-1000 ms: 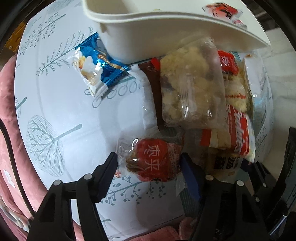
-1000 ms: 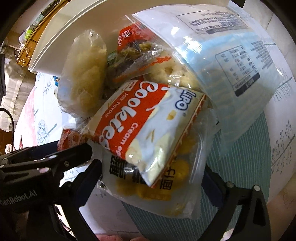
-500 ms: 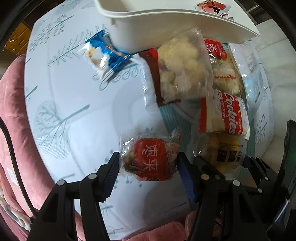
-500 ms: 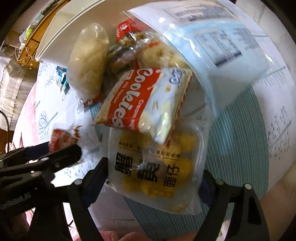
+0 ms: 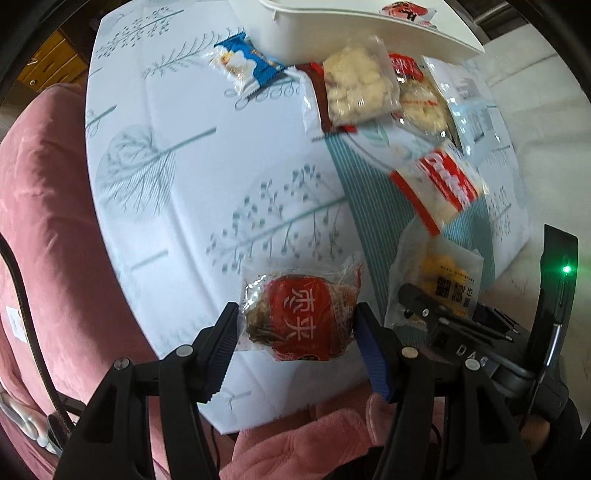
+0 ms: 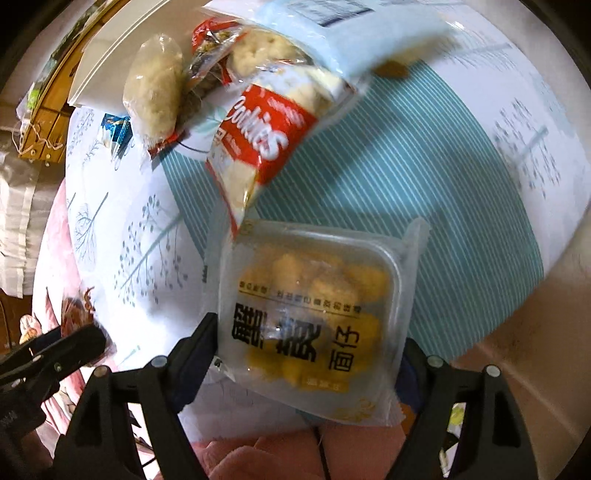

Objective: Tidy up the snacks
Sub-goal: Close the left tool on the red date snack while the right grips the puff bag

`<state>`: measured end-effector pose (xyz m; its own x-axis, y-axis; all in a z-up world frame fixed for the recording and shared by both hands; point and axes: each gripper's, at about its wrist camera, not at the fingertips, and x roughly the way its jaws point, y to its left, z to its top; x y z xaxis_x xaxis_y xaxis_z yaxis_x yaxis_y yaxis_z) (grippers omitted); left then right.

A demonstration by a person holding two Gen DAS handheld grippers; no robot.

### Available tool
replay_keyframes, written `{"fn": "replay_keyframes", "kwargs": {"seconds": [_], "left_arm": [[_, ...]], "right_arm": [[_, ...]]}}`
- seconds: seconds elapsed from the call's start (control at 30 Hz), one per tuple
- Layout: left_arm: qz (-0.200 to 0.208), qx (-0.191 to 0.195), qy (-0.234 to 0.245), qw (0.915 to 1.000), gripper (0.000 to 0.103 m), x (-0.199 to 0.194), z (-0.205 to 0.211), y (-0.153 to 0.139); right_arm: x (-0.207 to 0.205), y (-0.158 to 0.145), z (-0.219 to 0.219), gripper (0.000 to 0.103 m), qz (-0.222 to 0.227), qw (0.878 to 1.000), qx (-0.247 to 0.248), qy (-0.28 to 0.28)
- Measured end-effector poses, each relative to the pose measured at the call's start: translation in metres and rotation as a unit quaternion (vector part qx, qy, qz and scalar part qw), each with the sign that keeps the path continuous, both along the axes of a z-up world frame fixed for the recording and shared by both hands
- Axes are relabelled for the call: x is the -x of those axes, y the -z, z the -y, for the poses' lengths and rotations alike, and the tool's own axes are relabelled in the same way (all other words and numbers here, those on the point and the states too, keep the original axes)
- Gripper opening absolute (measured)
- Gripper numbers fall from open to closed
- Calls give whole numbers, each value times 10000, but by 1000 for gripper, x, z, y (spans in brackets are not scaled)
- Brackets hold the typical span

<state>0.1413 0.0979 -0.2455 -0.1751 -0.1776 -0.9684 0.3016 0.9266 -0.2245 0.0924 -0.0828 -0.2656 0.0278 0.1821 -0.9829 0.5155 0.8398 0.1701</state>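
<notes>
While the white bin (image 5: 369, 33) waits at the table's far edge, the right gripper (image 6: 314, 354) clamps the yellow snack tray (image 6: 317, 306) and the left gripper (image 5: 293, 328) pinches the red-label packet (image 5: 299, 317), both lifted clear. Judged step: carrying; next, each needs moving over the bin, then releasing.

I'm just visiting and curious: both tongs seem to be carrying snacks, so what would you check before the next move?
1. Left tongs closed on the red date snack: ok.
2. Right tongs closed on the yellow snack tray: ok.
3. Cookies packet settled: cannot tell, it is blurred.
4. White bin has room: cannot tell, inside mostly hidden.
5. Blue packet away from both tongs: ok.
</notes>
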Motion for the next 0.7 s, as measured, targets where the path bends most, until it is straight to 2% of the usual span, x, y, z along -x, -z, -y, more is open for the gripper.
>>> {"fn": "replay_keyframes", "kwargs": {"seconds": [0.2, 0.4, 0.7], "left_arm": [[-173, 109, 163, 9997, 61, 17, 0, -20], [-9, 330, 292, 9990, 61, 21, 12, -48], [348, 624, 421, 9966, 61, -1, 26, -100]], "right_arm": [[28, -16, 1, 82, 209, 9996, -107, 179], [46, -36, 9, 82, 386, 9982, -10, 467], [58, -76, 59, 82, 849, 9917, -192, 944]]}}
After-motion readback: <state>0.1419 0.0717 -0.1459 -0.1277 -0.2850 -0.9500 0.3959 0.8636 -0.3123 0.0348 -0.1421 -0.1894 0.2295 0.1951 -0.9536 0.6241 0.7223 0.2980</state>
